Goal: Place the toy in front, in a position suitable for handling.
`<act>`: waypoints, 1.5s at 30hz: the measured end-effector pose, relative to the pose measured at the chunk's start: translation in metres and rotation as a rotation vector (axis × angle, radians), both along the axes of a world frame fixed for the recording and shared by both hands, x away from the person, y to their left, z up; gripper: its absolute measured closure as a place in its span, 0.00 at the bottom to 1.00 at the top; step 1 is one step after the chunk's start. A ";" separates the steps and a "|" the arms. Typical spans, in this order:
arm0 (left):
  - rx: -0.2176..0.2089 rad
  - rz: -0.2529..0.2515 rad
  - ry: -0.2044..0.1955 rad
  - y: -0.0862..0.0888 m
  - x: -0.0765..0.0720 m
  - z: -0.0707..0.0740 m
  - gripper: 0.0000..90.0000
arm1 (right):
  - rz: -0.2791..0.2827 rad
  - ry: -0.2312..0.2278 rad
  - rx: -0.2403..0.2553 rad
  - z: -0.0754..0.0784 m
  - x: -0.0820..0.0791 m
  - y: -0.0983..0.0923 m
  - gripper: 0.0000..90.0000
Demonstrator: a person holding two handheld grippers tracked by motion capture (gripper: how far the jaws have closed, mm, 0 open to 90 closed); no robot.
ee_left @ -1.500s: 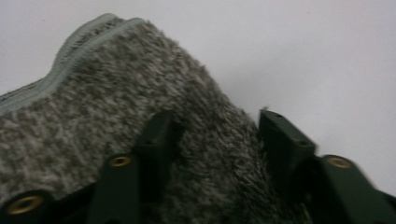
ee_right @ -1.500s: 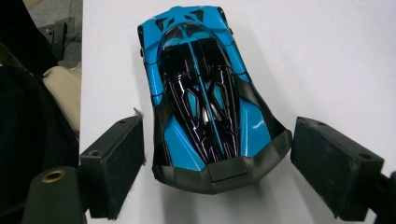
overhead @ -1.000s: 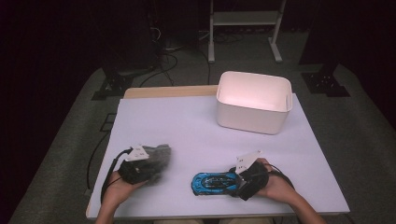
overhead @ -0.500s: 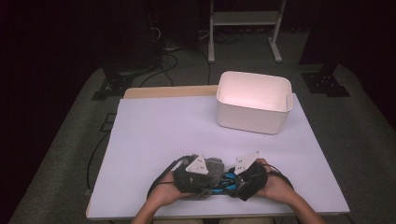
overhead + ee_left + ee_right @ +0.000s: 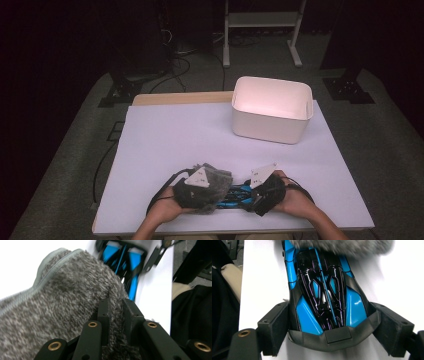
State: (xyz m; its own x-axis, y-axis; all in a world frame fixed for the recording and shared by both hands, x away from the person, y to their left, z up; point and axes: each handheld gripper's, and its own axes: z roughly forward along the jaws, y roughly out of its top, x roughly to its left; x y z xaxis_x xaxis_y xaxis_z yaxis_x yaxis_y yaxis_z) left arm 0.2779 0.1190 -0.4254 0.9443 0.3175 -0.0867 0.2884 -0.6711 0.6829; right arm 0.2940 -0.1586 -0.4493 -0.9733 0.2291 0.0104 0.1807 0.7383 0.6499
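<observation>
On the table (image 5: pixel 165 135) there is 1 blue and black toy car (image 5: pixel 239 194) near the front edge, 1 grey knitted cloth (image 5: pixel 212 182) lying just left of it and over its left end, and 1 white tub (image 5: pixel 270 114) at the far right. There are 2 hand-held grippers: 1 left gripper (image 5: pixel 212 192) and 1 right gripper (image 5: pixel 255 197).

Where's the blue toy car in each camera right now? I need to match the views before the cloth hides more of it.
High view: the blue toy car lies at the near table edge, between the two tools.
Left gripper view: it sits at top centre, beyond the grey cloth pinched by the left tool.
Right gripper view: it sits centre frame, its end between the right tool jaws.
Shared landmark: the grey cloth over the car's far end.
</observation>
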 end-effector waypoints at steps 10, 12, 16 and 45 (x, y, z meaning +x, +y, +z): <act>0.003 -0.007 0.014 0.004 0.002 0.000 0.86 | 0.002 -0.011 -0.009 -0.001 0.000 0.001 0.21; -0.018 -0.011 0.019 0.003 0.002 0.000 0.86 | 0.000 -0.009 -0.006 -0.001 0.000 0.001 0.21; -0.018 -0.015 0.021 0.000 0.002 0.000 0.86 | 0.001 -0.005 -0.004 -0.002 0.000 0.002 0.20; -0.024 -0.153 0.003 -0.055 0.007 0.011 0.86 | 0.014 0.033 0.012 -0.004 0.003 0.004 0.22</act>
State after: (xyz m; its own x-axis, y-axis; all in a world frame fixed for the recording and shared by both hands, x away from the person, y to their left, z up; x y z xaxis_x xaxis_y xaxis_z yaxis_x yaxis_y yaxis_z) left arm 0.2849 0.0640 -0.4141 0.9812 0.1675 -0.0955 0.1860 -0.6912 0.6983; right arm 0.2970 -0.1548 -0.4529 -0.9755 0.2153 0.0453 0.1922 0.7333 0.6522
